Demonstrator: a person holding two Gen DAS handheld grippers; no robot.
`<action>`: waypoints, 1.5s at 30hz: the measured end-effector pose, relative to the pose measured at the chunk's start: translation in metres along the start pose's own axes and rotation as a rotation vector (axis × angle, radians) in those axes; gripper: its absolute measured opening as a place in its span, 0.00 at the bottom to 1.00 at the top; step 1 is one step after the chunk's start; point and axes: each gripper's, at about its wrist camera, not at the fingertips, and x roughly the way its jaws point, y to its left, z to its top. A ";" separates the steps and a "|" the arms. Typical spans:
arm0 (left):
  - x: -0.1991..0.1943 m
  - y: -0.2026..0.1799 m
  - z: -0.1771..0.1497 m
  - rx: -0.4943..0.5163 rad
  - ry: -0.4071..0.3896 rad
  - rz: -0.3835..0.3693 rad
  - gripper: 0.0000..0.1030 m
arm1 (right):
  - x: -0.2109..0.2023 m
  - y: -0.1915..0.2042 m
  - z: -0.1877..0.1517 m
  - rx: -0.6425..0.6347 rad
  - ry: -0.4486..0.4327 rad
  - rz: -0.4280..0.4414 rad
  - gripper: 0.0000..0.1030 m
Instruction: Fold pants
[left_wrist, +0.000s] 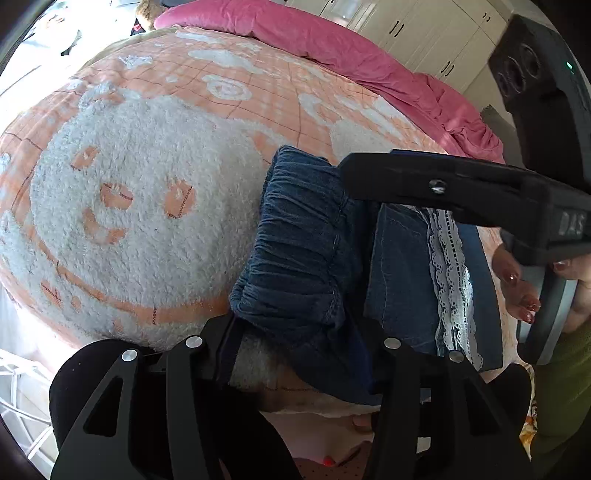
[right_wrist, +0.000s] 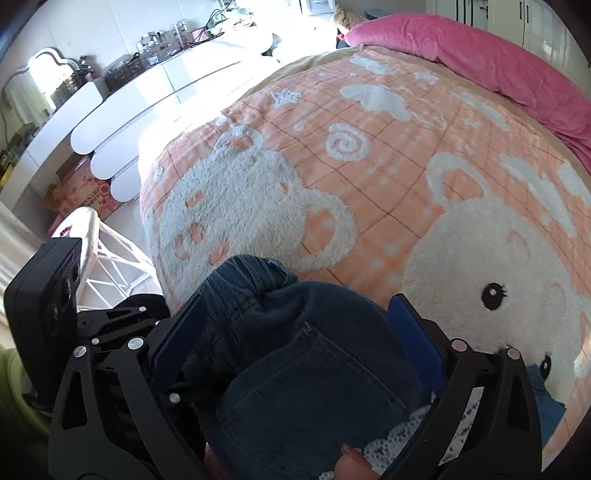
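Folded pants (right_wrist: 295, 354) between right gripper (right_wrist: 295, 332) pads, seemingly clamped

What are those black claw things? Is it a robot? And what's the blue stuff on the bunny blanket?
No robot! A person holds two black grabbers, each with a camera. One picture looks out from the left gripper, the other from the right gripper. On the fluffy orange blanket lie blue denim pants with white lace. The right gripper squeezes a bunched part. The stretchy waistband sits between the left one's fingers; whether they squeeze, I cannot tell.
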 end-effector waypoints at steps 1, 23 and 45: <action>0.000 0.000 0.000 -0.002 -0.003 -0.003 0.47 | 0.010 0.001 0.003 -0.001 0.026 0.037 0.84; -0.002 -0.016 0.008 -0.087 -0.014 -0.347 0.74 | -0.071 -0.053 -0.044 0.164 -0.233 0.380 0.26; -0.007 -0.148 -0.018 0.238 -0.046 -0.414 0.72 | -0.165 -0.144 -0.215 0.461 -0.357 -0.054 0.57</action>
